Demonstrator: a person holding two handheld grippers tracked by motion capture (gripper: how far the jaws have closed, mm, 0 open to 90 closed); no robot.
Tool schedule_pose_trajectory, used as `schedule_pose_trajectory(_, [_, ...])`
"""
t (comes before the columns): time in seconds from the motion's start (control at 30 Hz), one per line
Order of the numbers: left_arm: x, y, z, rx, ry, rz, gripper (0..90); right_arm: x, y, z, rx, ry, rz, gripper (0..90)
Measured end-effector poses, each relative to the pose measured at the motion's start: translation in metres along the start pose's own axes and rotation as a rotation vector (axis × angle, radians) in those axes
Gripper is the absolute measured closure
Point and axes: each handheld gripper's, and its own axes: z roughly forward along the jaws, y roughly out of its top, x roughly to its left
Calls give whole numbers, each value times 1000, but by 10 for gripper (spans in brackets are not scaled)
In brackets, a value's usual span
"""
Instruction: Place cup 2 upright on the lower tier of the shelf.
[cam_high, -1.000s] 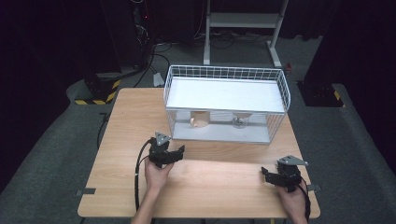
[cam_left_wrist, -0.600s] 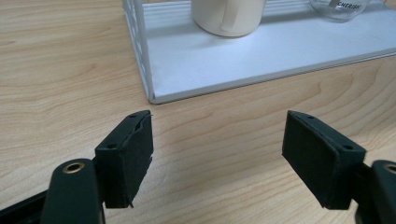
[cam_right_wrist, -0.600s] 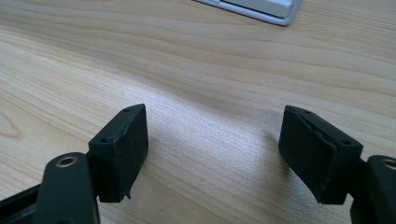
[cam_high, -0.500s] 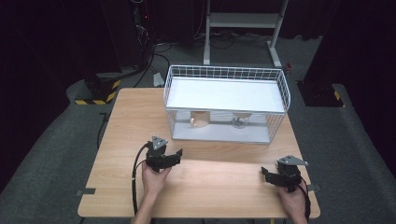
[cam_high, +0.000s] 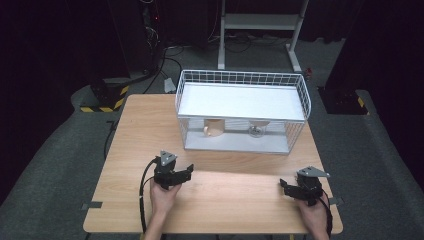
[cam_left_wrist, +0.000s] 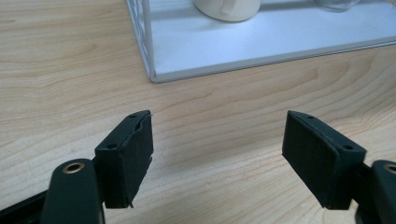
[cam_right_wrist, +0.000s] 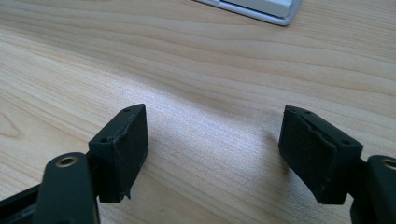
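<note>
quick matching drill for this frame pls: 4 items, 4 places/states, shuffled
Items:
1. mug
2. glass
3. left hand-held gripper
4. right hand-held gripper

Places/states:
A. open, near the table's front right corner
B. lower shelf of the wire rack, right part
C. open, front left of the rack
D. lower shelf, left part

Pairs: 1-D, 2-B, 3-C, 4-A

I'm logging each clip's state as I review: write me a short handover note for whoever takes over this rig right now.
Left hand-held gripper: open, holding nothing, low over the wooden table, pointed toward the rack.
Right hand-held gripper: open, holding nothing, at the table's near right edge.
Things: a cream mug and a clear glass stand on the lower shelf of the white wire rack at the far side of the table.
Done: nothing grasped so far.
Left: likely reach in for the mug, the thing nearest the left gripper.
</note>
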Motion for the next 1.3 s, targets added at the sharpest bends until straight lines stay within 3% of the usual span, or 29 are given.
schedule_pose_trajectory(0.63, [3, -20, -2, 14, -16, -42, 251, 0, 0, 0, 0, 0, 0, 242])
schedule_pose_trajectory(0.9, [3, -32, 0, 42, 10, -31, 253, 0, 0, 0, 0, 0, 0, 242])
schedule_pose_trajectory(1.3, [3, -43, 6, 74, 84, 6, 251, 0, 0, 0, 0, 0, 0, 242])
